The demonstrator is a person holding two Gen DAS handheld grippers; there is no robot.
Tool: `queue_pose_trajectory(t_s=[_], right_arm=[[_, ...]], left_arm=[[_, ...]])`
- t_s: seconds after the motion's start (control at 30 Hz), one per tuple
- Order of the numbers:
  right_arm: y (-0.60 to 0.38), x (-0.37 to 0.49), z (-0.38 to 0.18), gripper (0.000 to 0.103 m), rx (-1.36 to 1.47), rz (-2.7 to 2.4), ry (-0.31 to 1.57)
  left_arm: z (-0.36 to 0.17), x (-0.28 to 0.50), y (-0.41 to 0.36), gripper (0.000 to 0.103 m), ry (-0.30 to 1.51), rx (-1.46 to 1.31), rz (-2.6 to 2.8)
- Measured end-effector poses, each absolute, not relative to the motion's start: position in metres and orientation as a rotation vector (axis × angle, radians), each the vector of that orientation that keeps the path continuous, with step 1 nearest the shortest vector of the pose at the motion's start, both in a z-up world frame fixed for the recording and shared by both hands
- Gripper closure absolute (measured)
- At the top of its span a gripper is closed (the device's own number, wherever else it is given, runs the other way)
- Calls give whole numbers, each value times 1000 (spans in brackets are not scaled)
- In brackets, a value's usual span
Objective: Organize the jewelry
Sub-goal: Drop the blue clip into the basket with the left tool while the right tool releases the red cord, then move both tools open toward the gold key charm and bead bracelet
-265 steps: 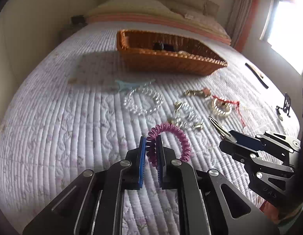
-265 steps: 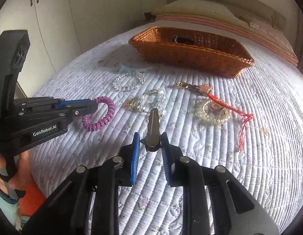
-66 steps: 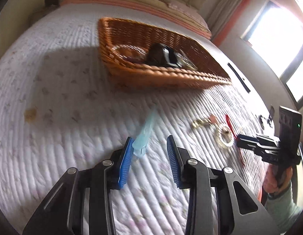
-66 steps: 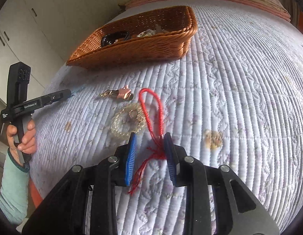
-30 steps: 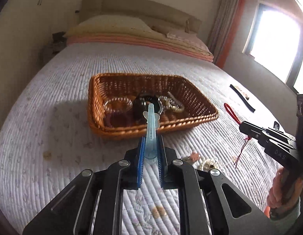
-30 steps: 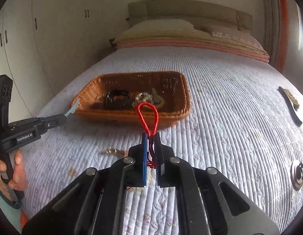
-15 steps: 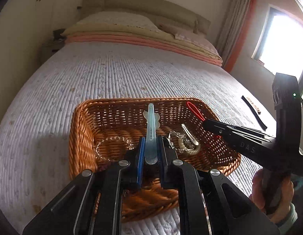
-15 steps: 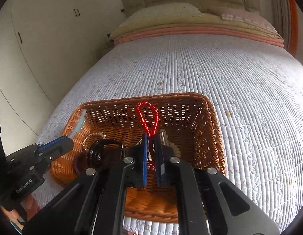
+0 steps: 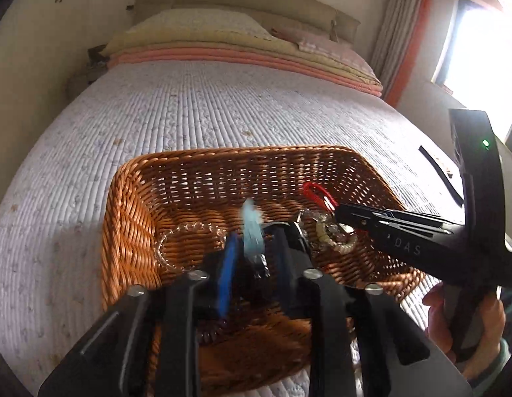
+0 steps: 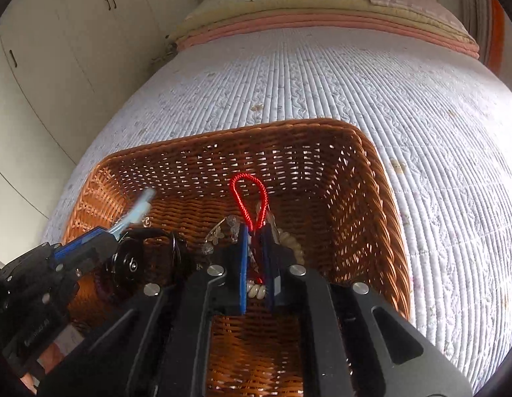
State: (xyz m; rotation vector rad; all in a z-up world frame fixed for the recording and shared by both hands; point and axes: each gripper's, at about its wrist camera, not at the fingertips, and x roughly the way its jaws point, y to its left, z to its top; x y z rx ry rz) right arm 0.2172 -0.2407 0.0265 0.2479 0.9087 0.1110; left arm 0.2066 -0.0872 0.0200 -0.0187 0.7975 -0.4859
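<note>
A brown wicker basket [image 9: 130, 198] [image 10: 368, 172] sits on the quilted bed. My left gripper [image 9: 254, 248] hangs over its near side with the jaws apart; a light blue hair clip [image 9: 251, 228] [image 10: 137, 210] stands loose between them. My right gripper [image 10: 254, 241] is shut on a red cord loop [image 10: 249, 195] [image 9: 317, 195] over the basket's middle. Inside lie a clear bead bracelet [image 9: 186, 231], a cream bead bracelet [image 9: 335, 238] [image 10: 289, 241], a black round piece [image 10: 128, 264] and a purple coil band [image 9: 209, 330].
The white quilted bedspread [image 9: 222, 112] spreads all round the basket. Pillows and folded blankets [image 9: 222, 43] lie at the head. A black strap [image 9: 437, 168] lies at the right edge of the bed. White wardrobe doors [image 10: 57, 33] stand to the left.
Both grippers have dropped lower into the basket. My left gripper's jaws have opened, and the blue clip is no longer clamped. The right gripper still grips the red cord.
</note>
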Motion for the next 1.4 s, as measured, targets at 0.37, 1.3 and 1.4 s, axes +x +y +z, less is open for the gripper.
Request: queue_pose_trajectory(t_s=[0.37, 1.3, 1.4], right_arm=[[-242, 123, 85, 65, 200, 141, 735], [-241, 11, -8, 72, 228, 119, 897], [-238, 10, -14, 71, 234, 111, 901]], left_arm=[[76, 117, -70, 75, 647, -15, -601], [-41, 102, -98, 74, 914, 133, -706], [-49, 110, -109, 75, 930, 173, -682]])
